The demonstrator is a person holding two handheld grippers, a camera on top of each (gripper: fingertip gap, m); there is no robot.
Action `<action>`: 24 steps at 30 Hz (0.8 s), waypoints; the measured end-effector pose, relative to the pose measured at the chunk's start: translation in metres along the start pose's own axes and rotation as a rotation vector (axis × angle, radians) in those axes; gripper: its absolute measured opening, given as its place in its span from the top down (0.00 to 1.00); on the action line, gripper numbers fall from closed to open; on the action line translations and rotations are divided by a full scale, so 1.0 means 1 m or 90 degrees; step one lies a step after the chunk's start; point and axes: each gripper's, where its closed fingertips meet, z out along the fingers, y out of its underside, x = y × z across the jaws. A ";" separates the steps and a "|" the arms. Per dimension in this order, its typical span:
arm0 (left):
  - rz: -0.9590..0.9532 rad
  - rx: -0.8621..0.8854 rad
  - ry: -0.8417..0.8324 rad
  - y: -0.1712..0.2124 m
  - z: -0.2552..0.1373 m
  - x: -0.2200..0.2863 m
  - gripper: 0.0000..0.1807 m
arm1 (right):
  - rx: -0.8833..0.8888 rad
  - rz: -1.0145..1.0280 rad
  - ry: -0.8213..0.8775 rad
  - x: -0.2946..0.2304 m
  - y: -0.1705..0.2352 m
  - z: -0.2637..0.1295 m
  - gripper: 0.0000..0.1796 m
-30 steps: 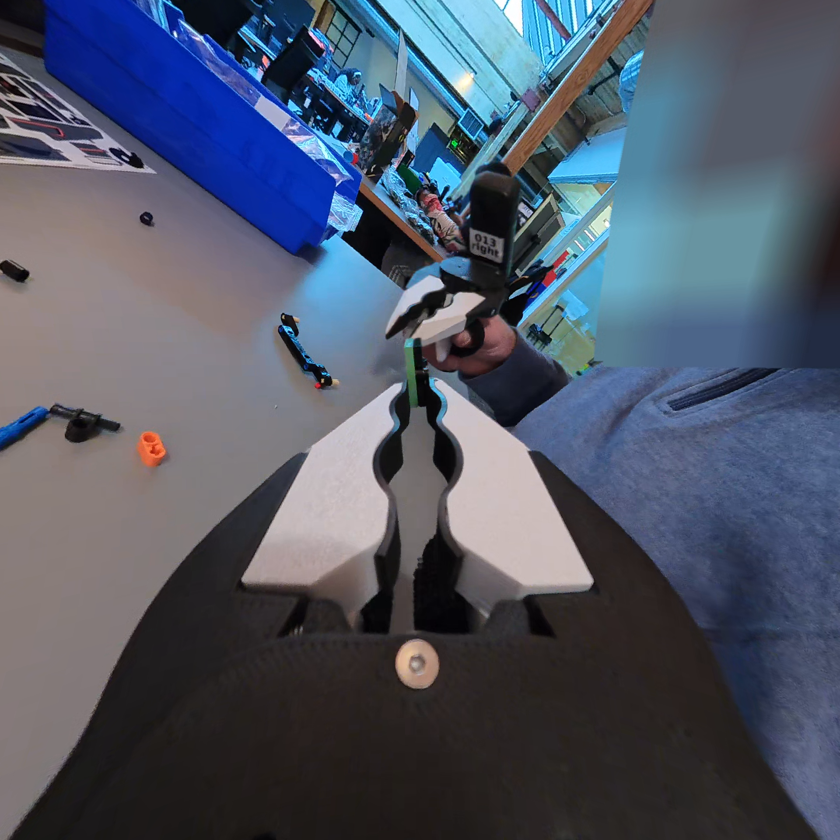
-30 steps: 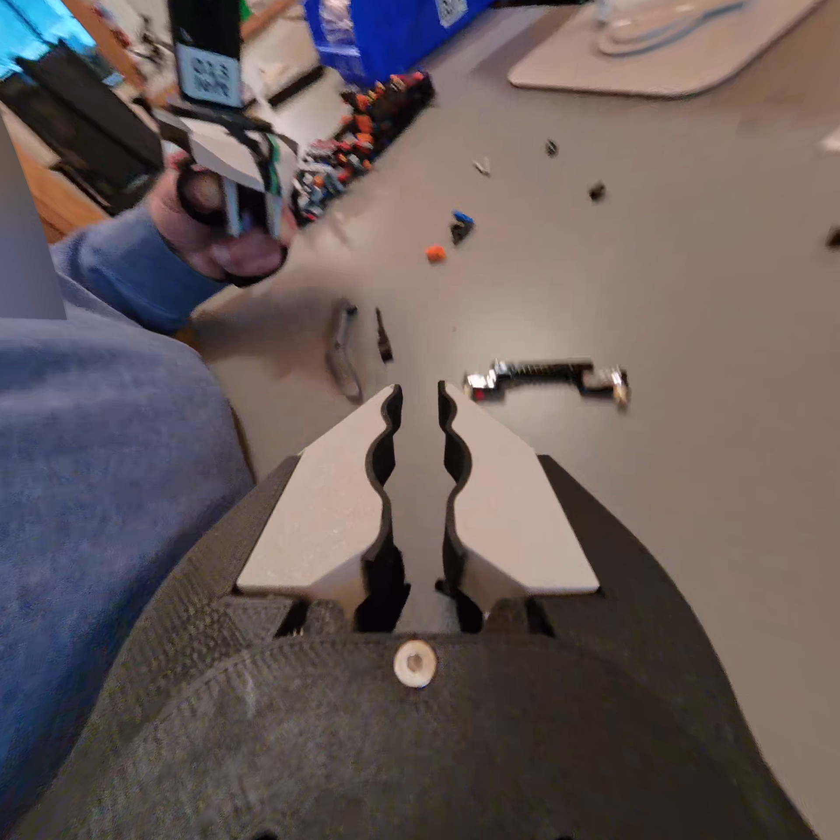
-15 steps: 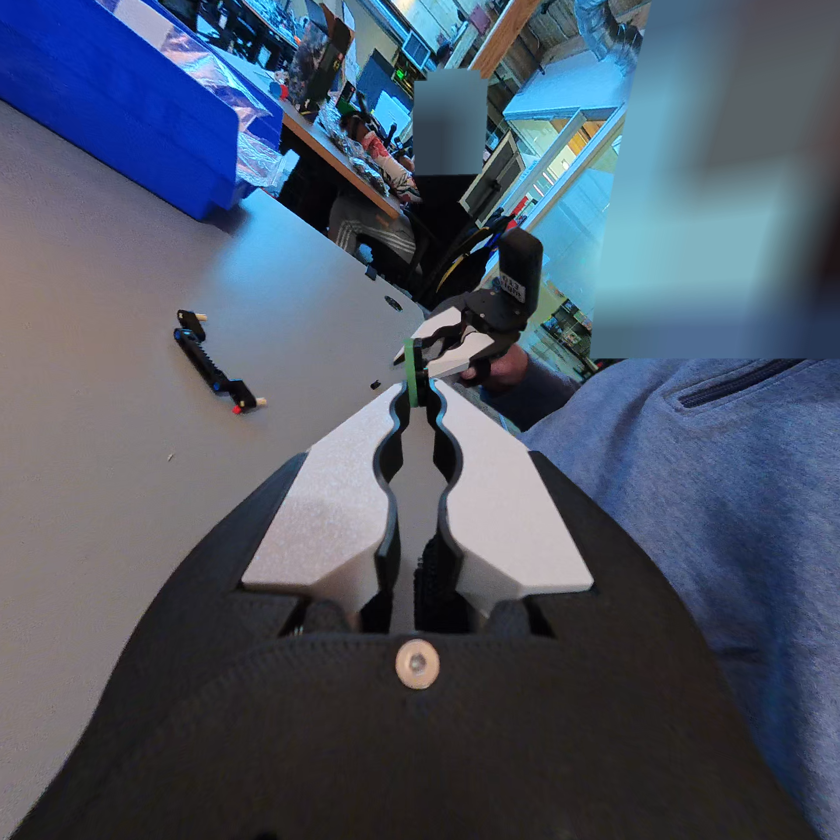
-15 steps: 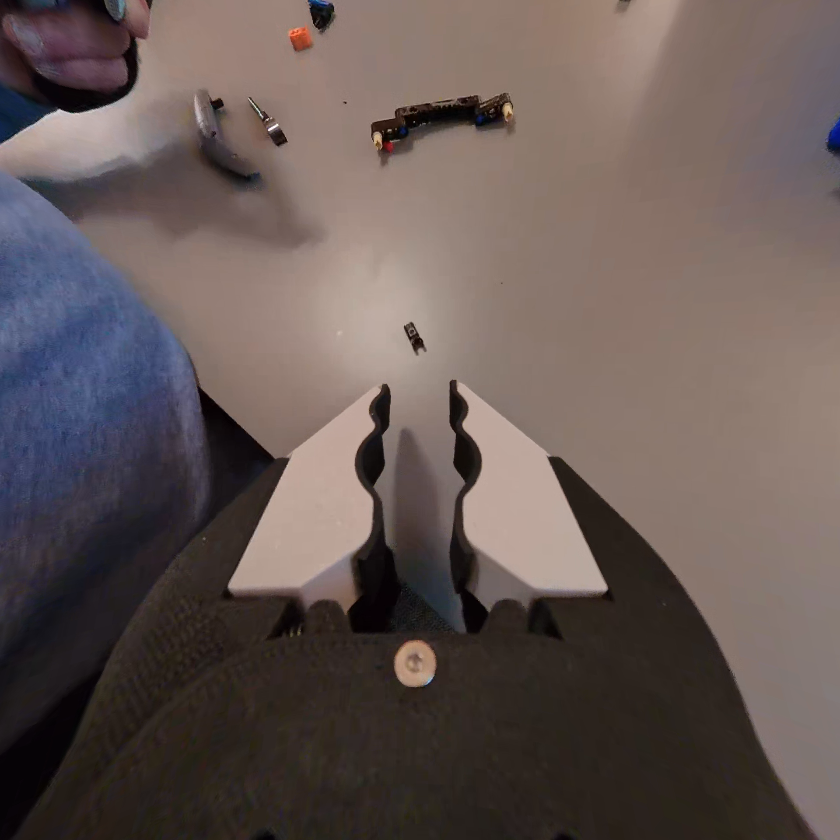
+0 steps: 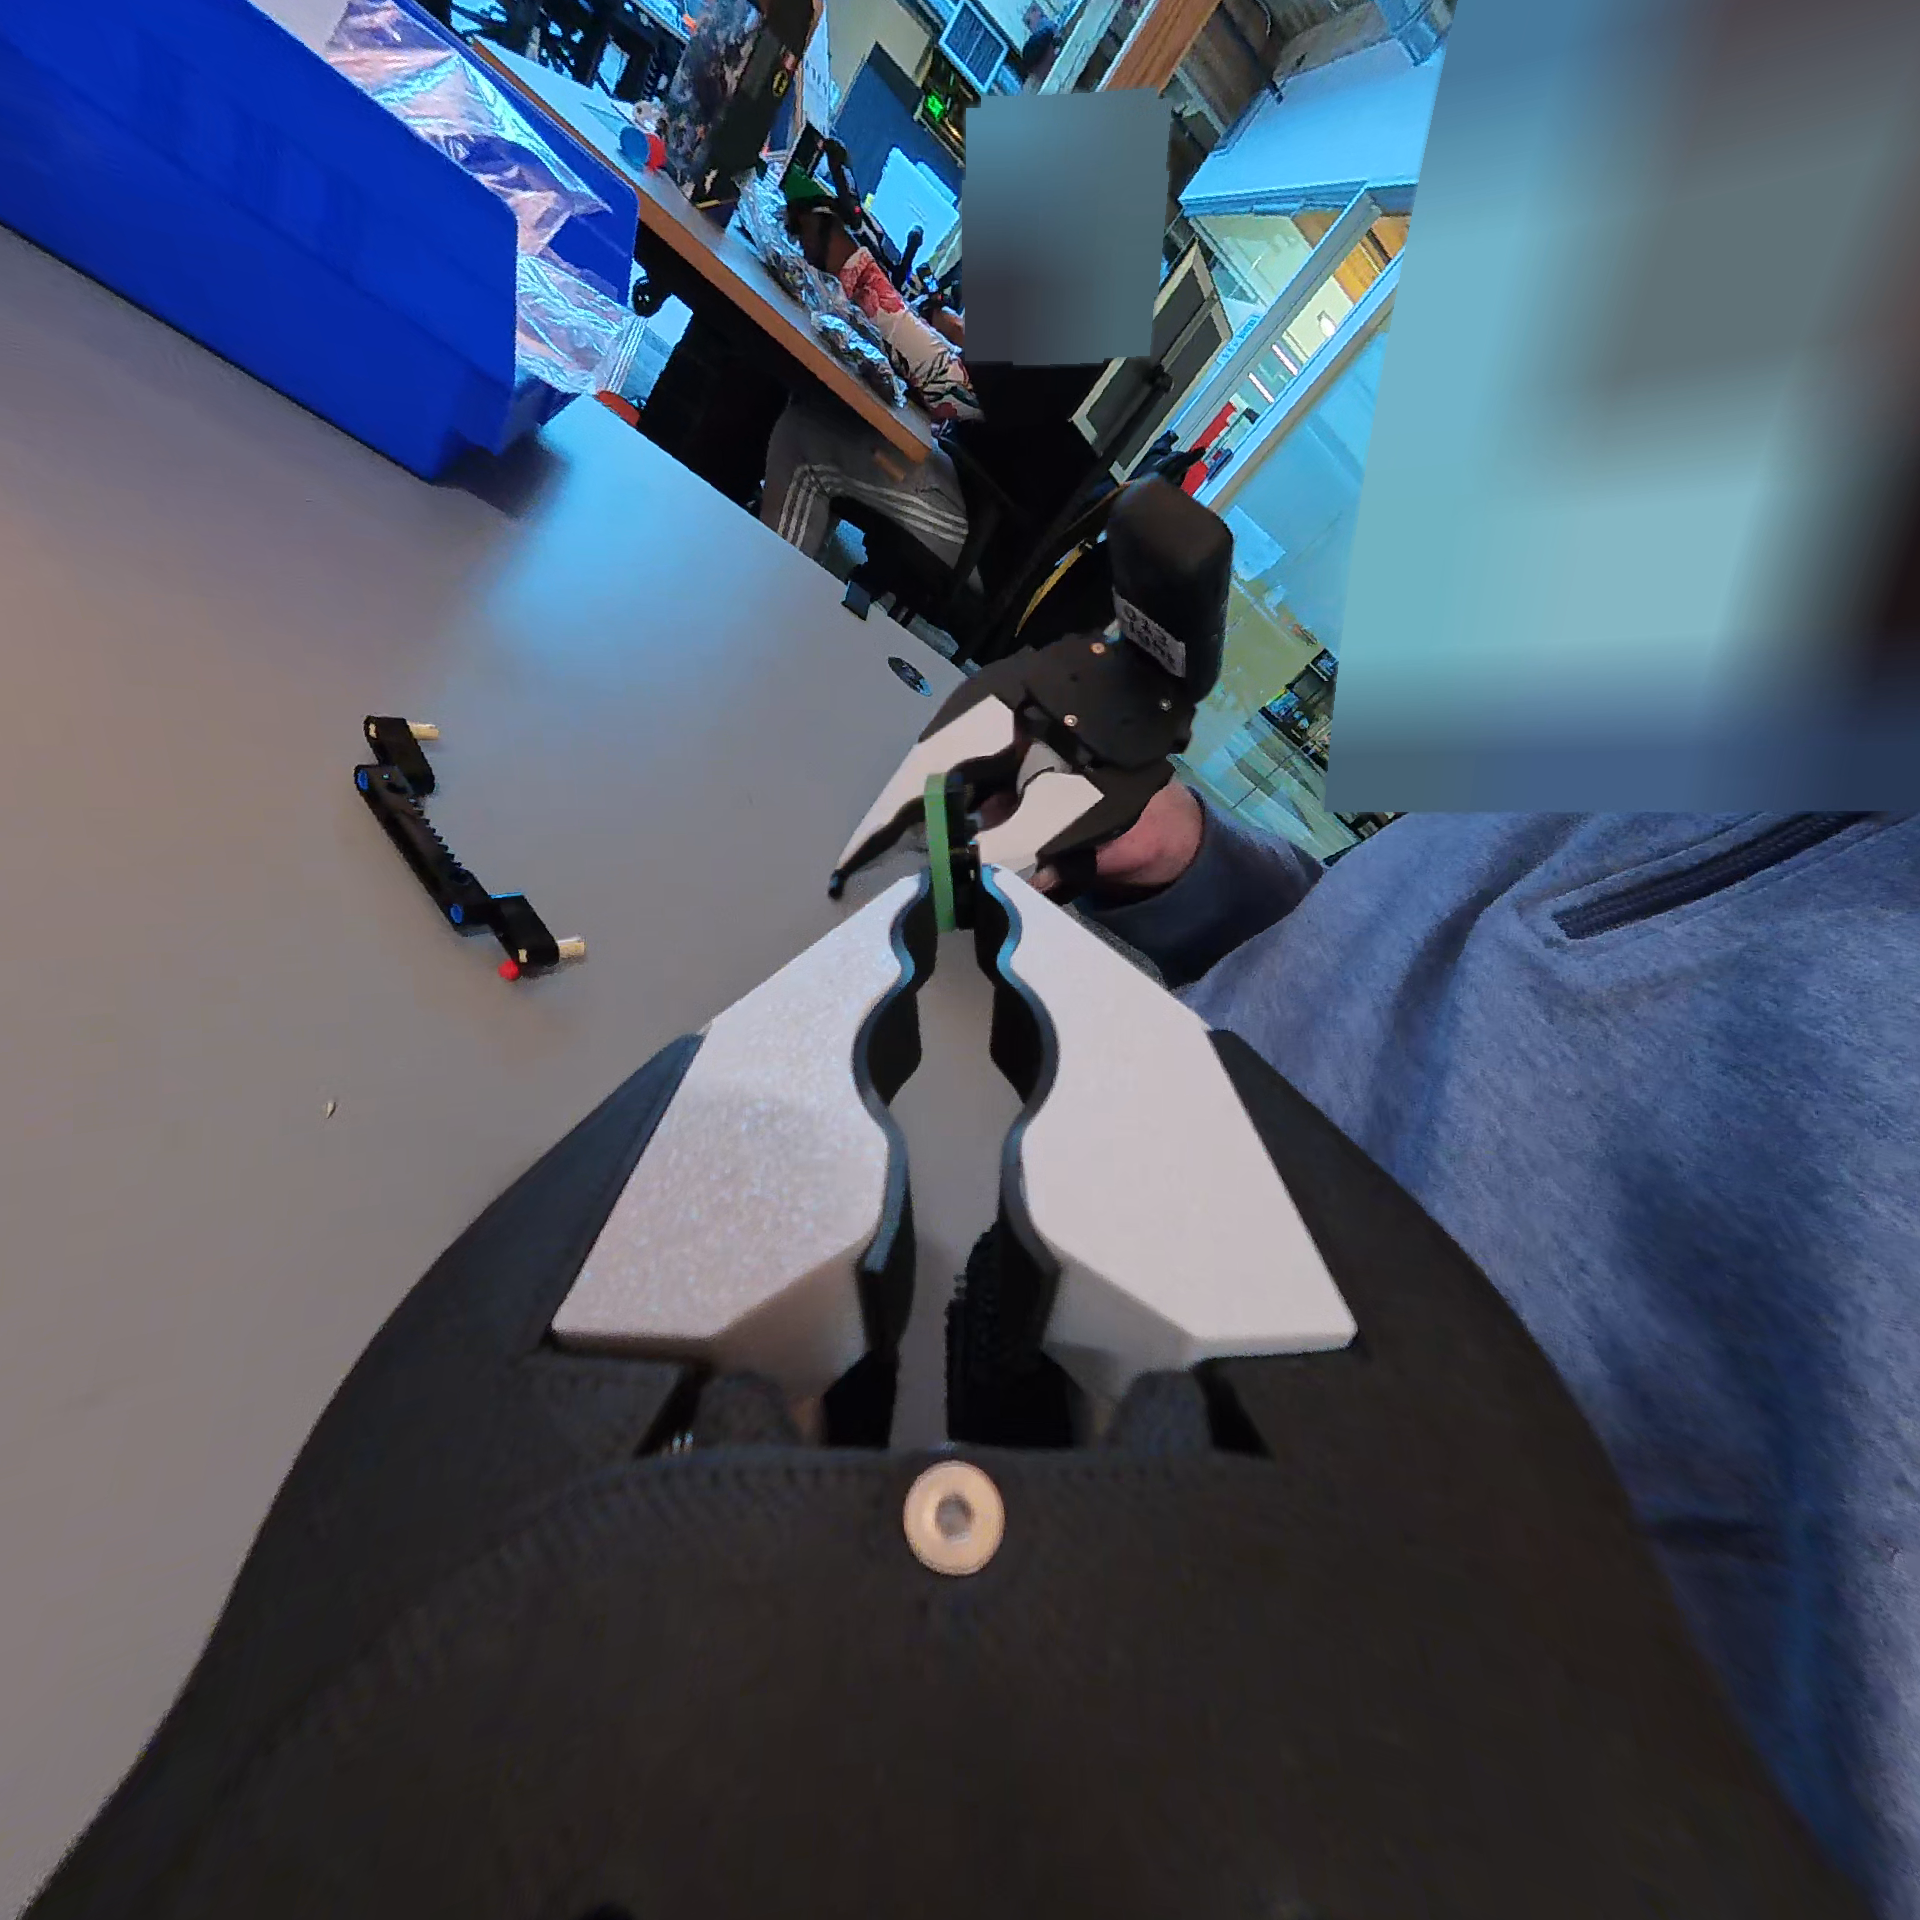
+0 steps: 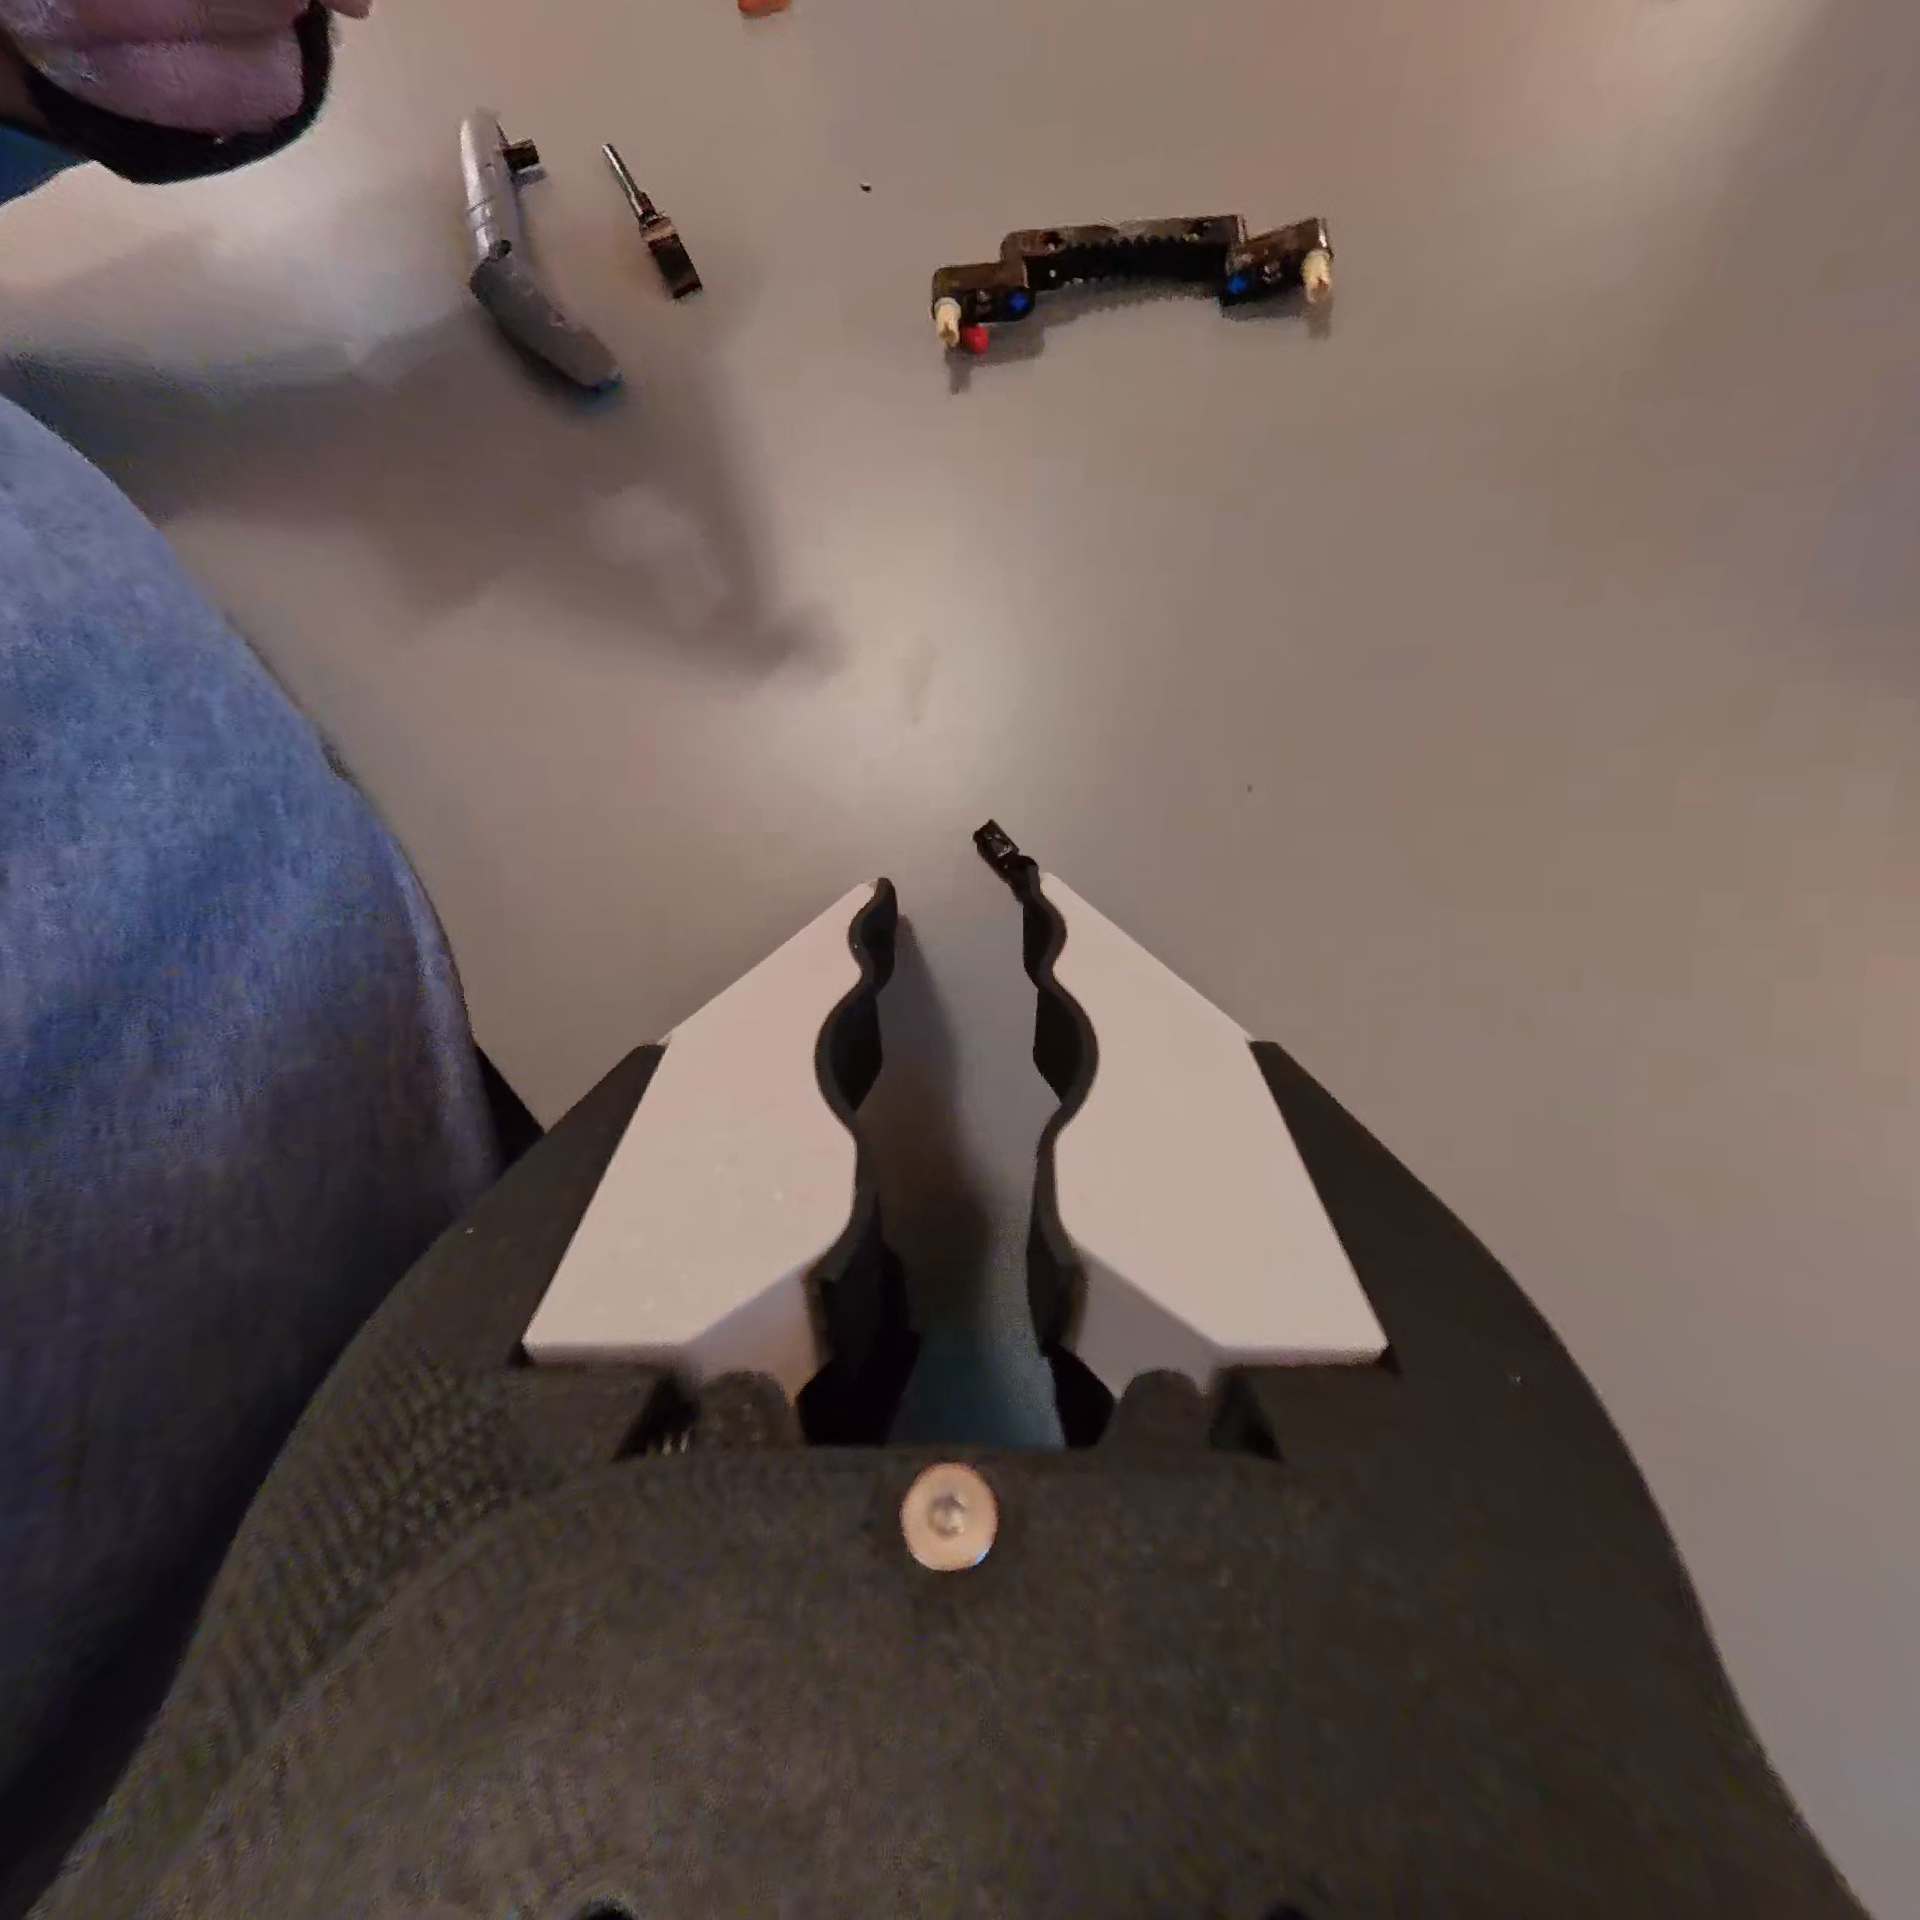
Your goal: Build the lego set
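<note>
My left gripper (image 5: pixel 948 891) is shut on a thin green lego piece (image 5: pixel 941 844) with a black part beside it, held above the grey table (image 5: pixel 260 727). My right gripper (image 6: pixel 956 891) is open and low over the table. A small black pin (image 6: pixel 1000 847) lies just off its right fingertip. The right gripper also shows in the left wrist view (image 5: pixel 873 857), just beyond the green piece, pointing down at the table. A black toothed rack assembly (image 6: pixel 1127 265) with blue, red and cream pins lies farther out; it also shows in the left wrist view (image 5: pixel 457 862).
A grey curved piece (image 6: pixel 509 260) and a small dark axle piece (image 6: pixel 655 223) lie at the far left, near the person's hand (image 6: pixel 156 62). A blue bin (image 5: pixel 260 208) stands at the table's far side. The person's blue sleeve (image 6: pixel 156 935) fills the left. Some 15 cm of space lies between my two pairs of fingers.
My right gripper has dropped toward the table, come close to the small black pin and opened wider. My left gripper has swung round and still holds the green piece.
</note>
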 end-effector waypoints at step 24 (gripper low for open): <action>-0.004 0.021 0.006 0.000 -0.006 -0.004 0.98 | 0.011 -0.003 0.004 0.005 -0.025 0.016 0.87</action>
